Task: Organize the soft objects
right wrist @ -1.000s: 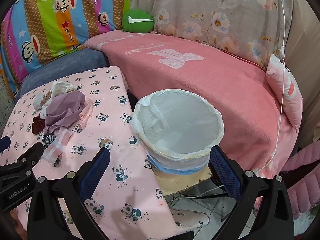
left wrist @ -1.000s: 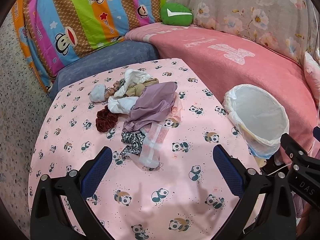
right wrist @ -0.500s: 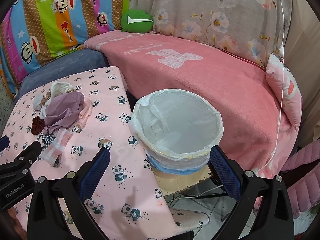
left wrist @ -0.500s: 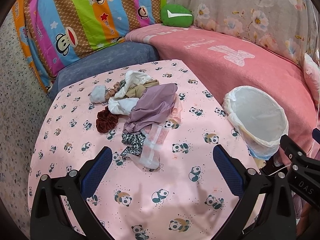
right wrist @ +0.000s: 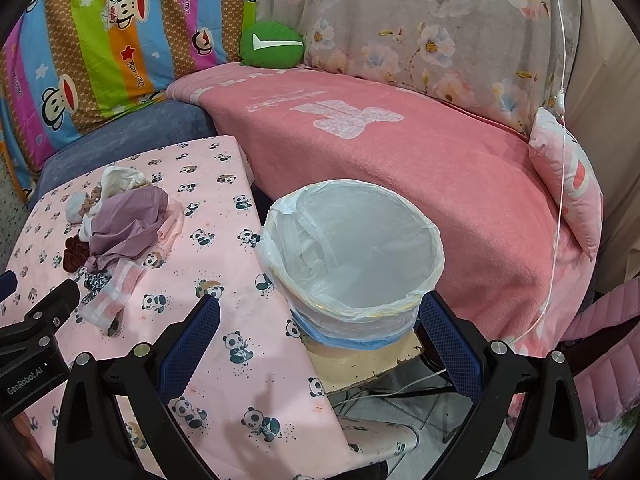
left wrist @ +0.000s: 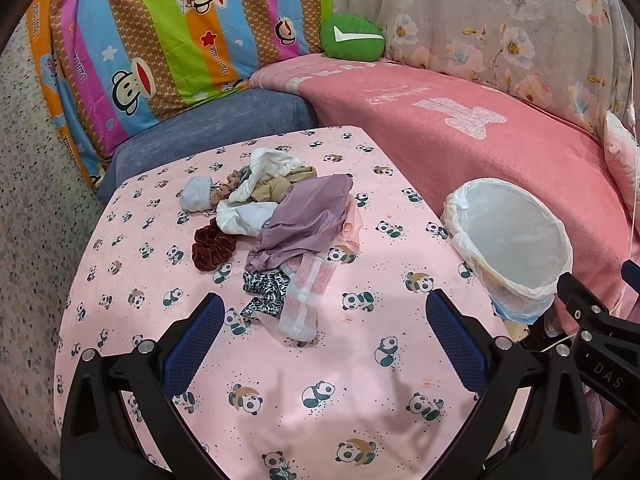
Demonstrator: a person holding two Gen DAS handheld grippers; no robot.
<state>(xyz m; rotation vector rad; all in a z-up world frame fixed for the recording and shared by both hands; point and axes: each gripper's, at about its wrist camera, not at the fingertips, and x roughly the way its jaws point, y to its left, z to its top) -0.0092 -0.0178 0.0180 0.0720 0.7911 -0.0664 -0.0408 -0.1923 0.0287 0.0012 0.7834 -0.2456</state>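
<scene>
A heap of soft things lies on the pink panda-print cloth [left wrist: 340,380]: a mauve garment [left wrist: 304,220], white cloths [left wrist: 244,218], a dark red scrunchie [left wrist: 212,246], a leopard-print piece [left wrist: 266,288] and a pink sheer pouch [left wrist: 306,300]. The same heap [right wrist: 124,224] shows at the left of the right wrist view. A bin with a white liner [left wrist: 512,240] [right wrist: 352,248] stands off the table's right edge. My left gripper [left wrist: 320,328] hangs open just short of the heap, holding nothing. My right gripper [right wrist: 318,328] is open in front of the bin.
A pink blanket [right wrist: 400,152] covers the sofa behind, with a green cushion [left wrist: 352,38], a striped cartoon cover [left wrist: 160,28] and a floral cover [right wrist: 420,28]. A pink pillow [right wrist: 572,184] and a white cable [right wrist: 560,160] sit at the right. The bin rests on a worn stool [right wrist: 360,364].
Both views have shifted only slightly; the heap and bin sit a touch lower in the left wrist view. Both grippers stay open.
</scene>
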